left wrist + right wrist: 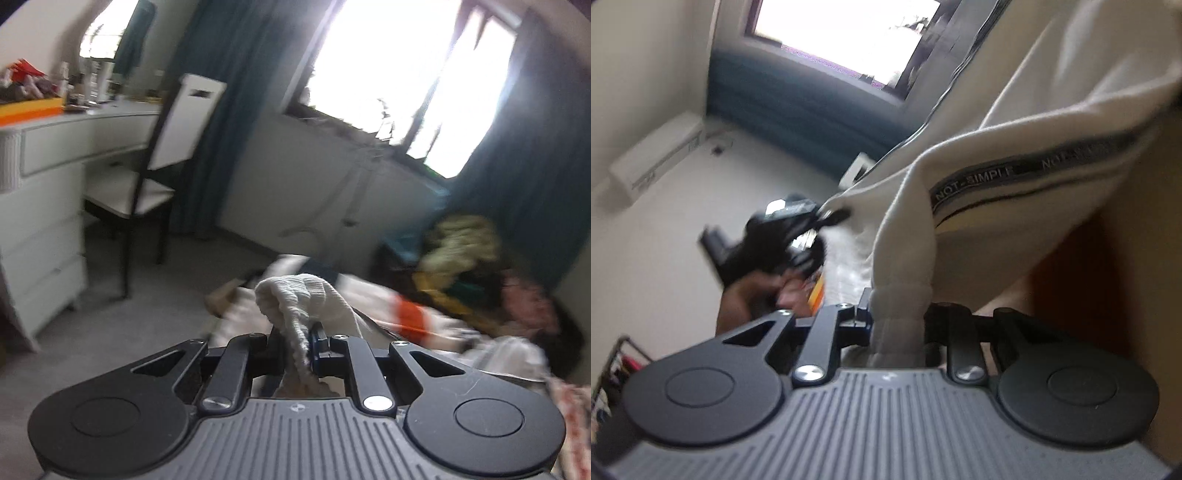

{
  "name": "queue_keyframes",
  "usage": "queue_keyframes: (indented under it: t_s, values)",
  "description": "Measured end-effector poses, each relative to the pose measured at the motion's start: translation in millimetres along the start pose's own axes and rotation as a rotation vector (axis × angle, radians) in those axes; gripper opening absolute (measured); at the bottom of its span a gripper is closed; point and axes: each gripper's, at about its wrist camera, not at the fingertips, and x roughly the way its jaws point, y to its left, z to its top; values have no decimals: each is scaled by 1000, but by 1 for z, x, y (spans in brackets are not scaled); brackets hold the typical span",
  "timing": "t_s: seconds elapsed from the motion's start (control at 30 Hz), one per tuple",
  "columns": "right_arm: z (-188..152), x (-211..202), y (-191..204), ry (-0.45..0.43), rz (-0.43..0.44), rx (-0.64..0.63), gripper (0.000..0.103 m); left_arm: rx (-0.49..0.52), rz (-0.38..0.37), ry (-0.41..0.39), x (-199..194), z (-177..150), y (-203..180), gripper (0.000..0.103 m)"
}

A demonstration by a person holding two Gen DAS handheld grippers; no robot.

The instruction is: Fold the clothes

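A cream sweatshirt with ribbed knit cuffs is lifted between both grippers. In the left wrist view my left gripper (295, 334) is shut on a bunched ribbed edge of the sweatshirt (299, 291). In the right wrist view my right gripper (897, 317) has a ribbed cuff clamped between its jaws. The sweatshirt sleeve (997, 147), with a black printed stripe, rises up and to the right from there. The left gripper (783, 229) shows blurred at middle left, held by a hand (753, 295), with the cloth stretched to it.
Below the left gripper lies a blurred heap of clothes (461, 258) and an orange-striped cloth (410, 317). A white dresser (40, 221) and a chair (162, 147) stand at left on grey carpet. Teal curtains (221, 110) flank bright windows. A clothes rack (613, 365) sits at lower left.
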Motion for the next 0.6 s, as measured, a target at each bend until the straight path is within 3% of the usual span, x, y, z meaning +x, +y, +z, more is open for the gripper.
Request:
queue_keyframes:
  t_s: [0.2, 0.33, 0.53, 0.57, 0.6]
  values:
    - [-13, 92, -11, 166, -47, -1, 25, -16, 149, 137, 102, -8, 38, 13]
    - [-1, 109, -9, 210, -75, -7, 29, -38, 162, 195, 138, -10, 38, 14]
    - [4, 107, -8, 268, -85, 55, 34, 20, 154, 151, 111, -12, 24, 19]
    - [2, 107, -7, 282, -82, 60, 41, 19, 160, 134, 102, -13, 21, 25]
    - [1, 106, -6, 297, -80, 65, 56, 18, 164, 114, 90, -14, 18, 28]
